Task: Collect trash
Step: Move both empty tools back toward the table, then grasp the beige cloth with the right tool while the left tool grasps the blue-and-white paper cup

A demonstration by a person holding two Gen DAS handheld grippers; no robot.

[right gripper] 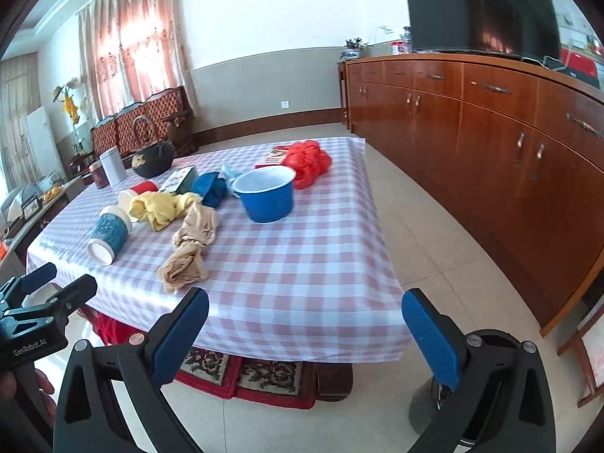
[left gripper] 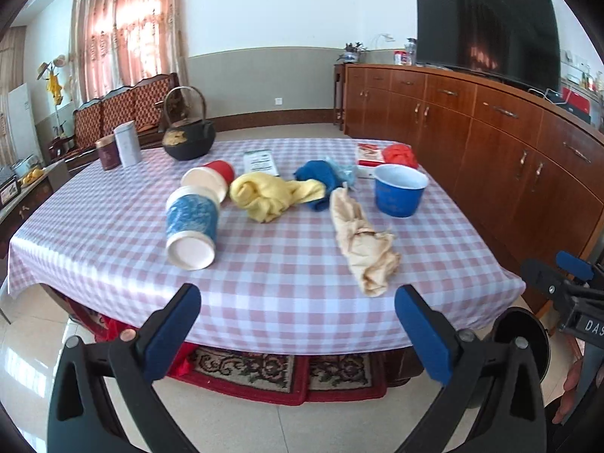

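Black teapot (left gripper: 187,139), television (left gripper: 487,30), wooden sideboard (left gripper: 490,136).

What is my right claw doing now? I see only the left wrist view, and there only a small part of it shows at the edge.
Observer: The right claw is open wide with nothing between its pads. It hangs in front of the table's near edge, not yet over it.
Operator: Is something on the floor between the table and the cabinet?
Observer: The right wrist view shows only tiles between the hanging tablecloth and the cabinet. A wooden frame stands on the floor at the cabinet's near end.
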